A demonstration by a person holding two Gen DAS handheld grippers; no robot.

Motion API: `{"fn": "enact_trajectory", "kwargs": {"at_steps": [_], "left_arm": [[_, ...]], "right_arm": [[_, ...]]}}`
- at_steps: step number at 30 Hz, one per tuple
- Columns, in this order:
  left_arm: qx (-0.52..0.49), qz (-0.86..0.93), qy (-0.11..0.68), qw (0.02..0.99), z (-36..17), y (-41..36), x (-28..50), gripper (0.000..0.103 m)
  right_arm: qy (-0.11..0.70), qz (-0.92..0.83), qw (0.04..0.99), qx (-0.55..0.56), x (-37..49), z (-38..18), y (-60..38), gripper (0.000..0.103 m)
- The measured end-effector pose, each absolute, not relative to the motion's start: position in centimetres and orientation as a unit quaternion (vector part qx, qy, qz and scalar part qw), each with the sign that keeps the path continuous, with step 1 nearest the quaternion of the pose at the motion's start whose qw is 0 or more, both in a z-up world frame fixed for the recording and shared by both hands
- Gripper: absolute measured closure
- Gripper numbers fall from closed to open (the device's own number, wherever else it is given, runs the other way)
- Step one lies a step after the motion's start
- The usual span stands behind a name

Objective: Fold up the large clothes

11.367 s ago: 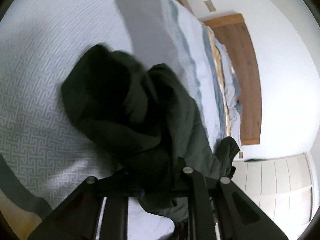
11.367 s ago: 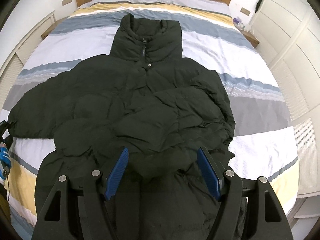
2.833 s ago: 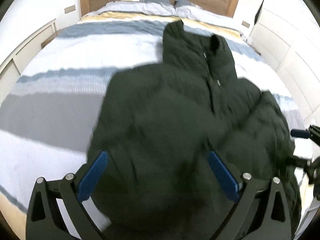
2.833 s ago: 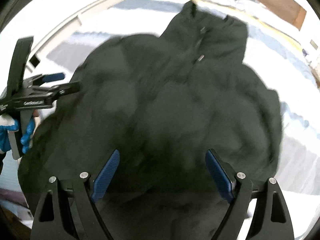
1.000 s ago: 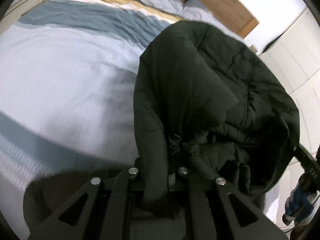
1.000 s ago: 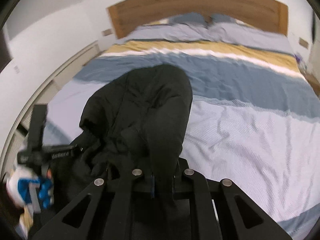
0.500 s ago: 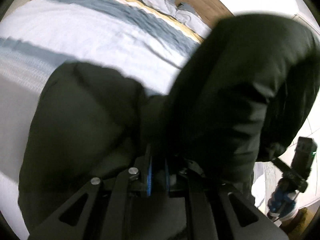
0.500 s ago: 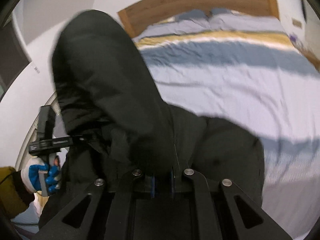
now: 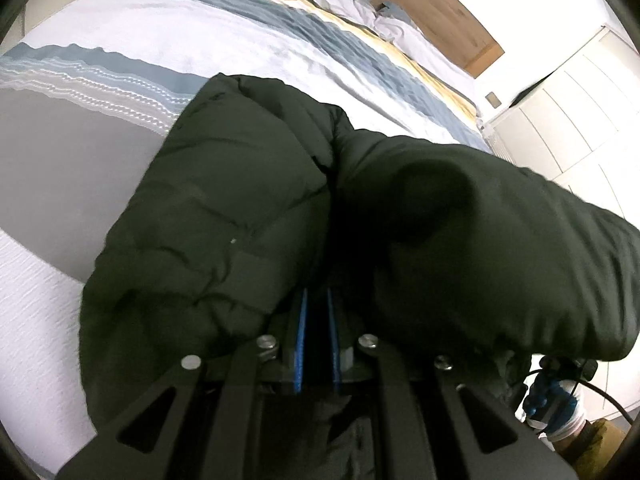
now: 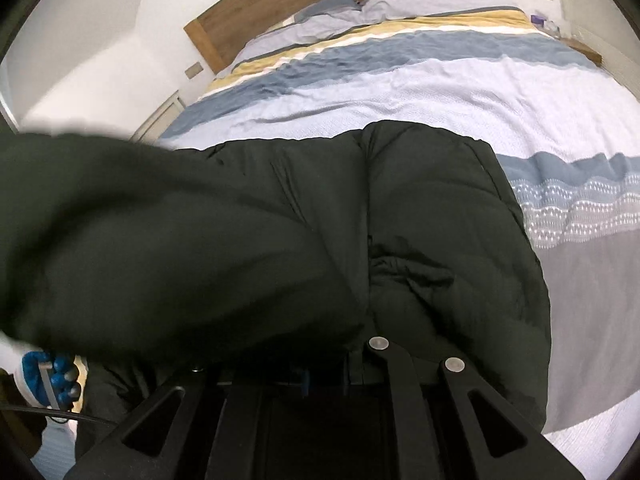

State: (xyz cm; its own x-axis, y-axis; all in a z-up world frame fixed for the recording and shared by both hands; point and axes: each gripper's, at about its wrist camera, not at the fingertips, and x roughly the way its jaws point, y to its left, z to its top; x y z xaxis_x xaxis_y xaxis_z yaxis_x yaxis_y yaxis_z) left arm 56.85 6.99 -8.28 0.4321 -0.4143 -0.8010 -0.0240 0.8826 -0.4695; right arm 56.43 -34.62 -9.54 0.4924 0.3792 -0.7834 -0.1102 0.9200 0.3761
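Left wrist view: left gripper (image 9: pixel 316 332), blue pads nearly together, pinches a fold of the dark puffer jacket (image 9: pixel 224 216). Jacket lies bunched across the foot end of the striped bed (image 9: pixel 120 32). Right wrist view: right gripper (image 10: pixel 324 376) buried under jacket fabric; closure not discernible. Gloved hand (image 10: pixel 48 376) at lower left.

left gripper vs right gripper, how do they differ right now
The left gripper shows both blue pads, nearly closed with dark jacket fabric between them; the right gripper is mostly buried under the jacket, with only a sliver of blue showing. The jacket's raised fold hangs on the right side of the left wrist view and on the left side of the right wrist view. Both are shut on the jacket, above the striped bed.
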Motion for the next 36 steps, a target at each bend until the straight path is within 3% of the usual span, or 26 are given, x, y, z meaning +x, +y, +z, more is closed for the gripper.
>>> {"fn": "enact_trajectory", "kwargs": {"at_steps": [5,8,13,15,19,24,31,36], "left_arm": [[-0.222,-0.106,0.513,0.822,-6.8,9.5,55.3,0.093],[-0.226,-0.104,0.510,0.823,-5.2,10.0,53.6,0.093],[-0.205,-0.116,0.499,0.834,-1.4,9.2,53.9,0.092],[-0.204,-0.124,0.484,0.842,0.9,8.5,54.7,0.089],[-0.204,-0.143,0.455,0.855,4.7,7.0,55.8,0.061],[-0.186,-0.180,0.436,0.862,8.0,3.1,58.4,0.059],[-0.154,-0.214,0.450,0.853,7.4,-1.9,60.8,0.057],[-0.130,-0.208,0.490,0.836,2.3,-2.6,58.4,0.057]], "right_arm": [[0.489,0.148,0.847,0.143,54.6,-8.8,-35.2,0.081],[0.495,0.147,0.845,0.137,53.0,-7.7,-36.0,0.071],[0.489,0.146,0.851,0.125,50.8,-3.8,-37.8,0.061],[0.474,0.148,0.859,0.125,51.2,-1.4,-37.9,0.058],[0.444,0.159,0.871,0.135,52.7,2.8,-37.5,0.052],[0.425,0.192,0.875,0.128,54.8,5.9,-34.7,0.046],[0.441,0.229,0.860,0.115,56.5,5.3,-29.6,0.043],[0.473,0.236,0.844,0.097,55.8,2.0,-28.2,0.043]]}}
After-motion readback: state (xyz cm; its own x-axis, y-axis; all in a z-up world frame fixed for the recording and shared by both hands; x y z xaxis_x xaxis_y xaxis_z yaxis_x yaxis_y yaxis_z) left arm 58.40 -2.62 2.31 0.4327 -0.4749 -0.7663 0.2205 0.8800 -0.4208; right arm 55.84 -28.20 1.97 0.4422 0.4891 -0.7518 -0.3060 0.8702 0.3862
